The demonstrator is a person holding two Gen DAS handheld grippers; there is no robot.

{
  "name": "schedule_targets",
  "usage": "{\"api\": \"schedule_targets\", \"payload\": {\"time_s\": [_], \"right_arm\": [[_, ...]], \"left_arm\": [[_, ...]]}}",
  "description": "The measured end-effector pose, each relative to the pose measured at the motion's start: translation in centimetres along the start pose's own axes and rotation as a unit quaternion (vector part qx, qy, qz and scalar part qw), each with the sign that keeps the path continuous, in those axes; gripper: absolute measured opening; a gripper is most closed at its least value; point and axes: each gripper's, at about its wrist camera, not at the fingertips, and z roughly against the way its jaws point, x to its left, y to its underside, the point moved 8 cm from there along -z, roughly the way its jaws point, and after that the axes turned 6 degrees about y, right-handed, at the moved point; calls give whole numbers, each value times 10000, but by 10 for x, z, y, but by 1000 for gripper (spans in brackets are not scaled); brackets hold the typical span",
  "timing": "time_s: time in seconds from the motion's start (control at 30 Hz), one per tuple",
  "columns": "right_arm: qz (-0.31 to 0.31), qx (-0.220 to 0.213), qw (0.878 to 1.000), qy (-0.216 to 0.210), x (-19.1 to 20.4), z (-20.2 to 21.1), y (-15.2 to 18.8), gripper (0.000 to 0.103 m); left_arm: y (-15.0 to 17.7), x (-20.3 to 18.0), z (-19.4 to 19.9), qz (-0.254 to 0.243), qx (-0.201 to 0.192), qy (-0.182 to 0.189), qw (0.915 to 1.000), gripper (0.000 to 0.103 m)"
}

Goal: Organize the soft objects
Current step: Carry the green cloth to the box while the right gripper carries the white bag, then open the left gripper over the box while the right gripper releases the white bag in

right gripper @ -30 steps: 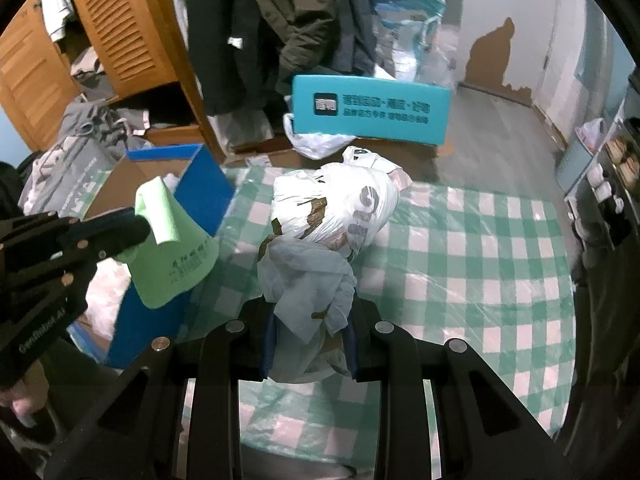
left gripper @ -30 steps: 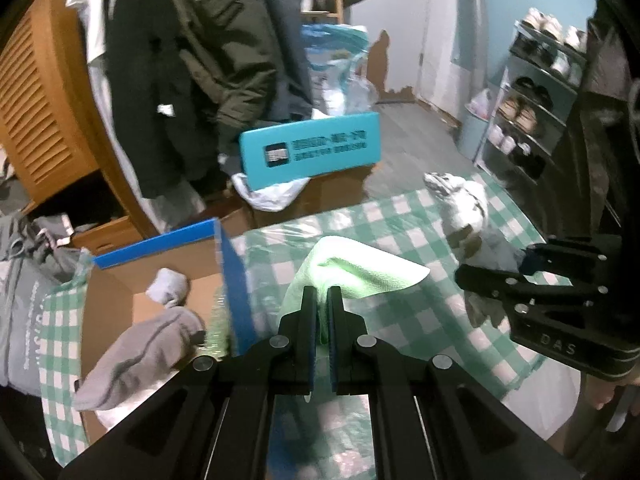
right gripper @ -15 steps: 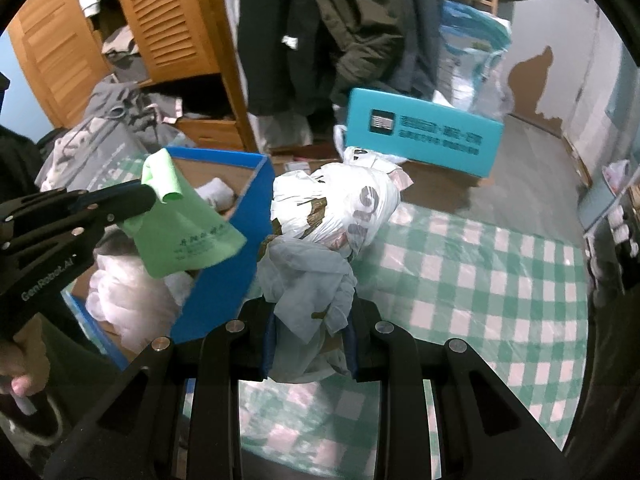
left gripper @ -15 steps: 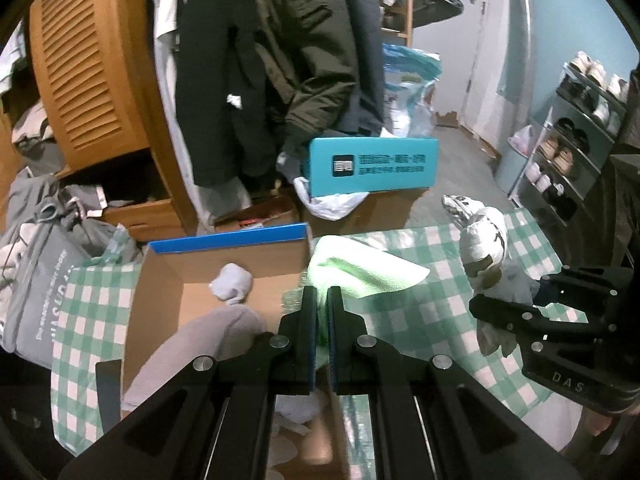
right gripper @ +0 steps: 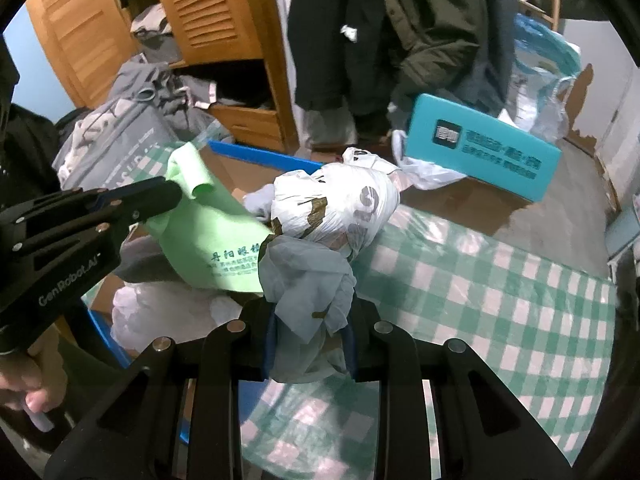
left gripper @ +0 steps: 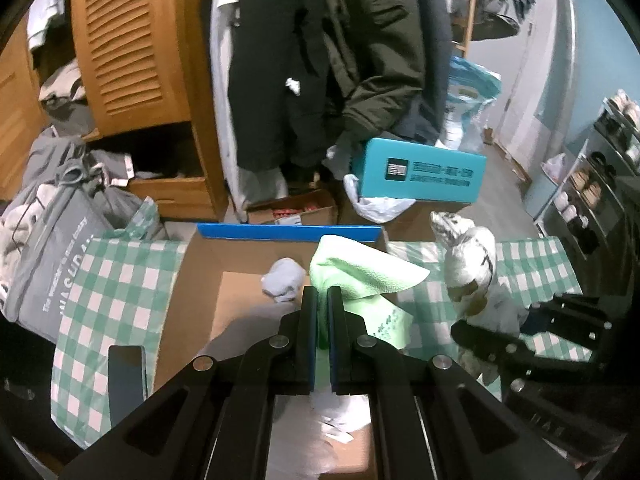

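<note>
Both grippers now hang over the cardboard box (left gripper: 200, 280), fingers clamped: left gripper (left gripper: 321, 300) on green cloth (right gripper: 216, 236), right gripper (right gripper: 310, 340) on "GenRobot.AI"-facing, perhaps plastic, white bag (right gripper: 336, 208).

The cardboard box (left gripper: 200, 280) sits on the checked tablecloth (left gripper: 116, 280), with the balled sock (left gripper: 282, 280) inside it.

green cloth (left gripper: 360, 276) hides box (left gripper: 240, 256) floor partly.
</note>
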Motion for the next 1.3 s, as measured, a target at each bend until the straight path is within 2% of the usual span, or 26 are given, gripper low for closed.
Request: {"api": "schedule_targets", "payload": {"time_s": [0.4, 0.73, 0.83, 0.9, 0.97, 1.03, 1.13, 1.2, 1.3], "right_arm": [[224, 176, 9994, -201, 40, -27, -13, 25], [402, 388, 9981, -244, 61, -48, -11, 26], [392, 427, 9981, -201, 61, -53, -11, 30], [336, 436, 9983, -181, 59, -54, -11, 35], [309, 423, 9985, -172, 57, -54, -12, 36], [310, 415, 9985, -160, 55, -53, -11, 43], [270, 375, 9988, -147, 52, -49, -11, 45], [243, 353, 9990, -125, 49, -47, -11, 50], [178, 290, 9993, -129, 44, -40, -11, 53]], "left_arm": [[1, 41, -5, 326, -4, -288, 9991, 5], [13, 61, -13, 517, 173, -312, 9980, 6], [18, 64, -17, 569, 281, -326, 9975, 16], [20, 66, -16, 586, 301, -365, 9972, 27], [21, 66, -14, 538, 285, -381, 9974, 27], [21, 66, -12, 531, 285, -388, 9974, 28], [21, 66, -11, 536, 290, -390, 9974, 33], [23, 64, -9, 518, 296, -407, 9974, 43], [25, 60, -3, 453, 261, -443, 9976, 52]]}}
